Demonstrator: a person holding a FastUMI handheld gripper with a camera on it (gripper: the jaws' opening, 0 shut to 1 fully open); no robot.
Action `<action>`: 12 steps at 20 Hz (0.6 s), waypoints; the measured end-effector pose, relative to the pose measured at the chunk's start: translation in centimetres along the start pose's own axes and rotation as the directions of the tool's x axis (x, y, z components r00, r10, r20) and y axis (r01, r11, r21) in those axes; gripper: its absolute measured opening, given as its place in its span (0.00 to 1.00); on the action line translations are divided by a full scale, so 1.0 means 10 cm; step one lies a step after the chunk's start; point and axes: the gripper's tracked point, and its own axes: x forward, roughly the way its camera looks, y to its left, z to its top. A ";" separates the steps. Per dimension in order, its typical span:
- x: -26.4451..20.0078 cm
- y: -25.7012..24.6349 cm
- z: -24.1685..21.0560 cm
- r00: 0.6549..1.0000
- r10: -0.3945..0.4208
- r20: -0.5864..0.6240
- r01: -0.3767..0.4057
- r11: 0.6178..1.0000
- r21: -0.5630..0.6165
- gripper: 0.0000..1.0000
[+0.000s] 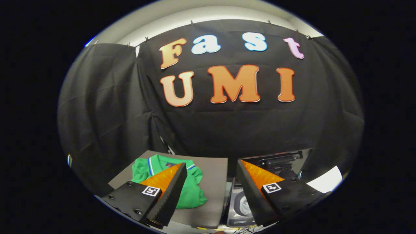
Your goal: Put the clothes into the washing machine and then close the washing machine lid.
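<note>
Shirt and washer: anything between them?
No. Gripper view shows bare grey board between the green shirt and the washer; the open gripper hangs above it.

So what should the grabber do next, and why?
Probably drop down toward the green shirt and close on it. The gripper is open and holds nothing, the shirt lies folded on the gray board just ahead of one finger, and the washing machine beside it has its lid up.
</note>
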 end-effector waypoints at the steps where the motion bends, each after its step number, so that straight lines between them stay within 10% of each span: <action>1: 0.02 0.13 -0.07 1.000 0.025 -0.016 -0.025 1.000 -0.009 0.99; 12: 0.37 1.15 -0.84 0.962 0.171 -0.214 -0.192 0.978 -0.080 0.99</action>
